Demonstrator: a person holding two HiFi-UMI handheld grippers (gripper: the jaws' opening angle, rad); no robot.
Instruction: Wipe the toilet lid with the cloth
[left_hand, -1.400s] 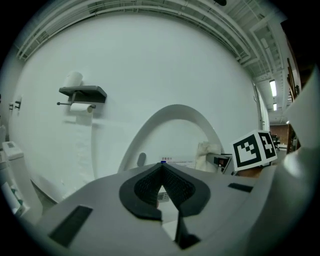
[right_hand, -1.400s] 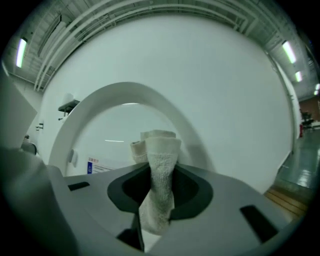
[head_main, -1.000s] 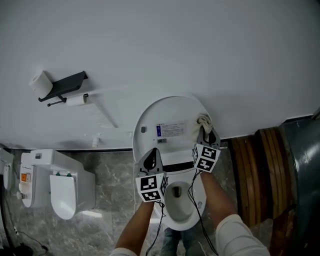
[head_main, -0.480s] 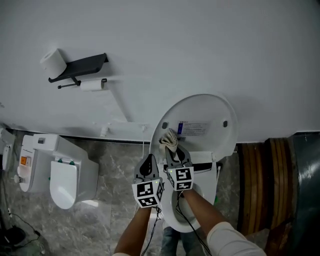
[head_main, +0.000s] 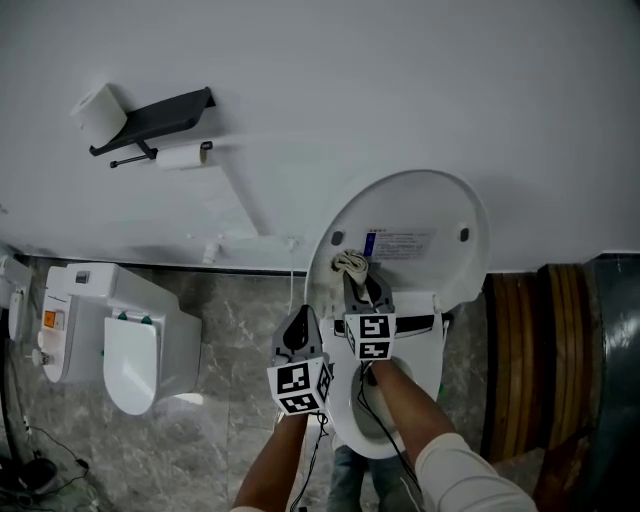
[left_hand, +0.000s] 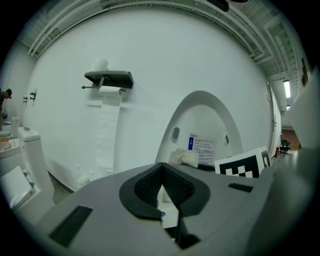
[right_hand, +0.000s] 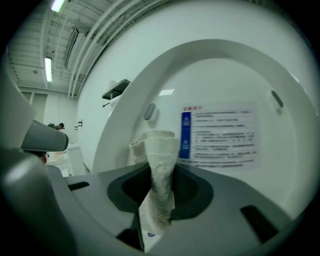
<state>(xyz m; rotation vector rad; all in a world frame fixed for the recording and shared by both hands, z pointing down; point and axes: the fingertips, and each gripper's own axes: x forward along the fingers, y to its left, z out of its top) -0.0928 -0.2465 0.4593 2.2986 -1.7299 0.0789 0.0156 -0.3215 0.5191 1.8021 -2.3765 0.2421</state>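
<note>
The right gripper (right_hand: 161, 192) is clamped on the cream cloth (right_hand: 159, 150), whose bunched end lies against the left part of the raised toilet lid (head_main: 425, 210) beside its label (head_main: 400, 243), while the left gripper (left_hand: 162, 187), jaws together and empty, hangs just to its left

White wall (head_main: 400, 80) meets grey marbled floor (head_main: 230, 330), with perhaps wooden slats (head_main: 520, 360) beside.

- Toilet lid (head_main: 420, 205): smooth, glossy white (plastic, by its look).
- Cloth (right_hand: 161, 165): rough, looped terry weave.
- Floor (head_main: 230, 310): polished grey veined stone.
- Shelf (head_main: 165, 110): matt black.
- Wall (head_main: 350, 80): matt white.
</note>
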